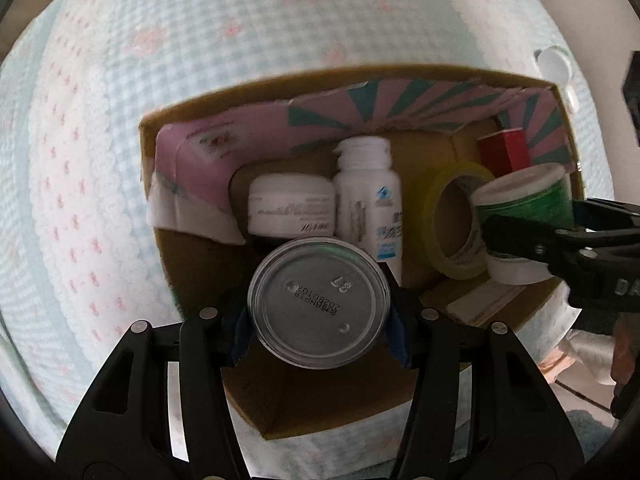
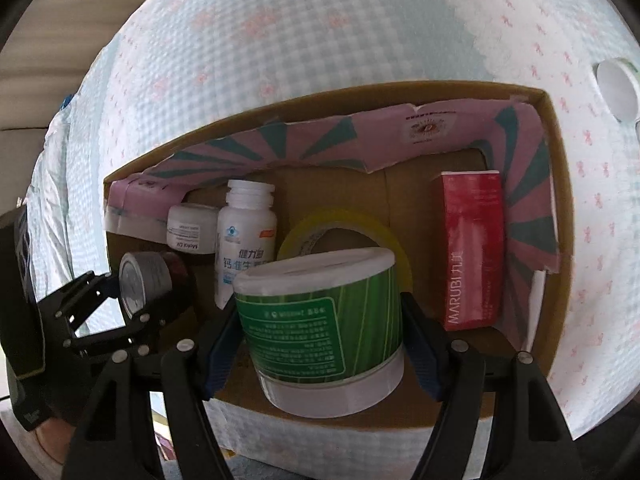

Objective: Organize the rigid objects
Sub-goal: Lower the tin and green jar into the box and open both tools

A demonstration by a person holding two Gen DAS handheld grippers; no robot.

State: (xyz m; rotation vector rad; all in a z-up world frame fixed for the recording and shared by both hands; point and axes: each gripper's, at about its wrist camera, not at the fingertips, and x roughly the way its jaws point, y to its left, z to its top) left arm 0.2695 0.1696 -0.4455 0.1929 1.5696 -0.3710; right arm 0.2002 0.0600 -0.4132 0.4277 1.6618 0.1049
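Observation:
My left gripper [image 1: 320,316] is shut on a metal can [image 1: 318,304], its silver bottom facing the camera, held over the cardboard box [image 1: 320,408]. It also shows in the right wrist view [image 2: 138,280]. My right gripper [image 2: 320,344] is shut on a green-and-white tub [image 2: 320,324], held inside the box [image 2: 556,208]; the tub also shows in the left wrist view [image 1: 524,200]. Inside the box stand a white jar [image 1: 290,210], a capless white bottle [image 1: 368,200], a yellow tape roll [image 1: 452,220] and a red carton [image 2: 472,248].
The box lies on a bed with a light blue checked cover [image 1: 160,60] with pink bows. Pink and teal flaps [image 2: 320,148] line the box's back wall. A white cap [image 2: 616,88] lies on the cover beyond the box's right corner.

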